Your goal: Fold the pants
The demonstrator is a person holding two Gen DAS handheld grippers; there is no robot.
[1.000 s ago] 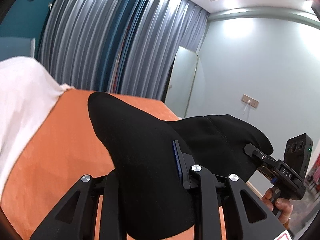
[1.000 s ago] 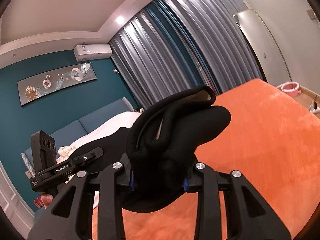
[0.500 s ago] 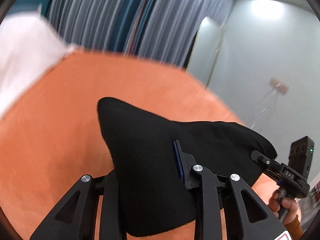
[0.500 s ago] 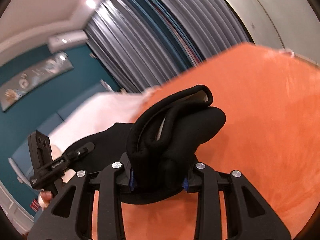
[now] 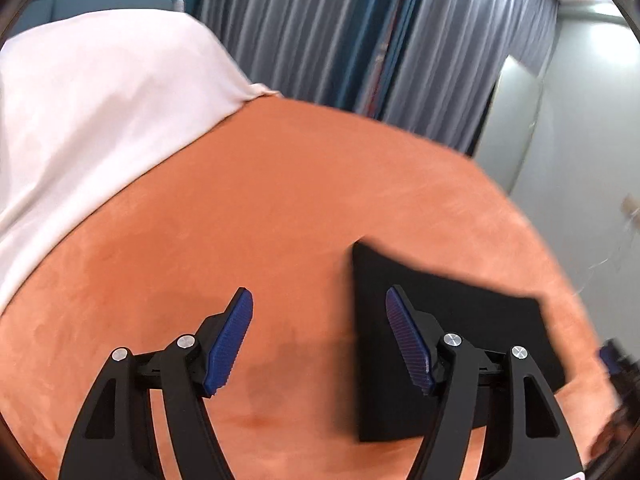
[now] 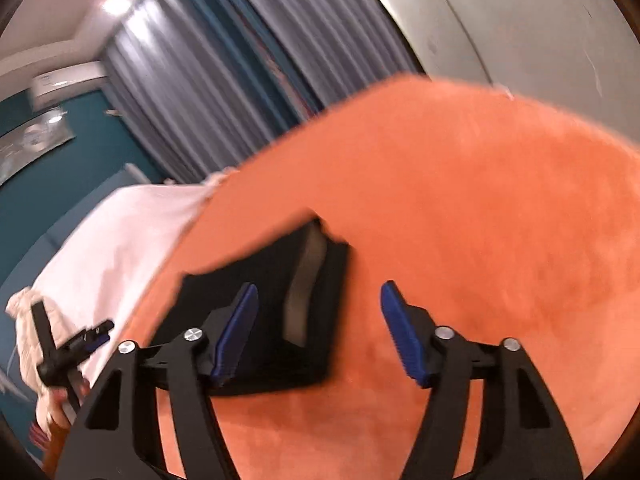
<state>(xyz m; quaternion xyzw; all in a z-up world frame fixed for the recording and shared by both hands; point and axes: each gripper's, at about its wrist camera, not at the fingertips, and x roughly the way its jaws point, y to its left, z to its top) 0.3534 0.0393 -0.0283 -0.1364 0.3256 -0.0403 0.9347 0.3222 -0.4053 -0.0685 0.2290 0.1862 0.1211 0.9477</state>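
pants [image 5: 460, 344] – one, folded | left claw [image 5: 320, 336] released | right claw [image 6: 320, 332] released

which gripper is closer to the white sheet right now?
Left. The left gripper sits on the side of the pants facing the white sheet; the right gripper is at their far edge, over bare orange cover.

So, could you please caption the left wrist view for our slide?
Open left gripper above the orange bedspread, beside the folded black pants.
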